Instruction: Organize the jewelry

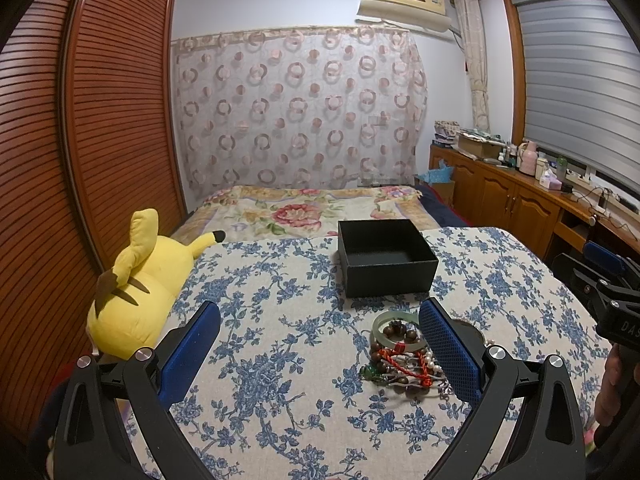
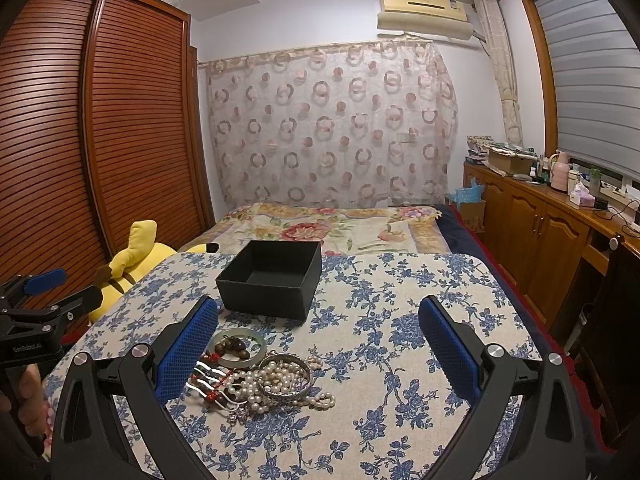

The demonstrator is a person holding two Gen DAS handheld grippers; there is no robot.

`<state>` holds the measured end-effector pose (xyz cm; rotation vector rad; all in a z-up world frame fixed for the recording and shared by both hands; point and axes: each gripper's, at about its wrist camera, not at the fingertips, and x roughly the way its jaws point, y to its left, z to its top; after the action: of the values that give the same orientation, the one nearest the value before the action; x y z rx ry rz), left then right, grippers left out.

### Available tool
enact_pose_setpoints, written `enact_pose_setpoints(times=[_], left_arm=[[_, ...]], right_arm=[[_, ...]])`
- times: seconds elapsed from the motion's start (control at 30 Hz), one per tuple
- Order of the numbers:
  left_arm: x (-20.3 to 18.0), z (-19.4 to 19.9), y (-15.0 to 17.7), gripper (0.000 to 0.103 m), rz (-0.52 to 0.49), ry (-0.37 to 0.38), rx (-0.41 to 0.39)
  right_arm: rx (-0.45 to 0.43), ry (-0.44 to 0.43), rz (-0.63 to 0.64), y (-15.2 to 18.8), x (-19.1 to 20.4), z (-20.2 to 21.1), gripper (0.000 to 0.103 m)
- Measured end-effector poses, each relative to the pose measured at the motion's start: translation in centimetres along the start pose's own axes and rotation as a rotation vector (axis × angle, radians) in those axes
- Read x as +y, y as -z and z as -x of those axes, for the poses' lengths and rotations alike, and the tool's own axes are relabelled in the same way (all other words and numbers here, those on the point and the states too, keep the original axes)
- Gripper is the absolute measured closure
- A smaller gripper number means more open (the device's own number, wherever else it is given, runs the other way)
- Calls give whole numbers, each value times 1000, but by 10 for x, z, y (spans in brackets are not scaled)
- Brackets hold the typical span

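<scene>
A heap of jewelry (image 1: 404, 356) lies on the blue-flowered cloth: a pale green bangle (image 1: 394, 330), brown bead strings, a red cord. The right wrist view shows it too (image 2: 260, 376), with a pearl necklace (image 2: 276, 390) and a silver bangle (image 2: 285, 376). An open empty black box (image 1: 386, 256) (image 2: 272, 278) stands just behind the heap. My left gripper (image 1: 320, 354) is open, above the cloth, its right finger beside the heap. My right gripper (image 2: 318, 354) is open, the heap by its left finger.
A yellow plush toy (image 1: 138, 292) lies at the table's left edge by the slatted wardrobe (image 1: 100, 128). A bed with a floral blanket (image 1: 308, 210) is behind the table. A wooden cabinet (image 2: 548, 232) with clutter runs along the right wall.
</scene>
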<state>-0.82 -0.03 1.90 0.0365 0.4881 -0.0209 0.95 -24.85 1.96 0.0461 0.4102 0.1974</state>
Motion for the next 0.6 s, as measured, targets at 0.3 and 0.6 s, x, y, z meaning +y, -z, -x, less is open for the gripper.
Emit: enact_pose_setpoints(times=[0.3, 0.6], left_arm=[[-1, -3, 4, 7, 5, 6, 41], [11, -34, 30, 7, 24, 10, 96]], right_arm=[[25, -11, 20, 8, 6, -8, 2], [78, -41, 48, 22, 9, -28, 2]])
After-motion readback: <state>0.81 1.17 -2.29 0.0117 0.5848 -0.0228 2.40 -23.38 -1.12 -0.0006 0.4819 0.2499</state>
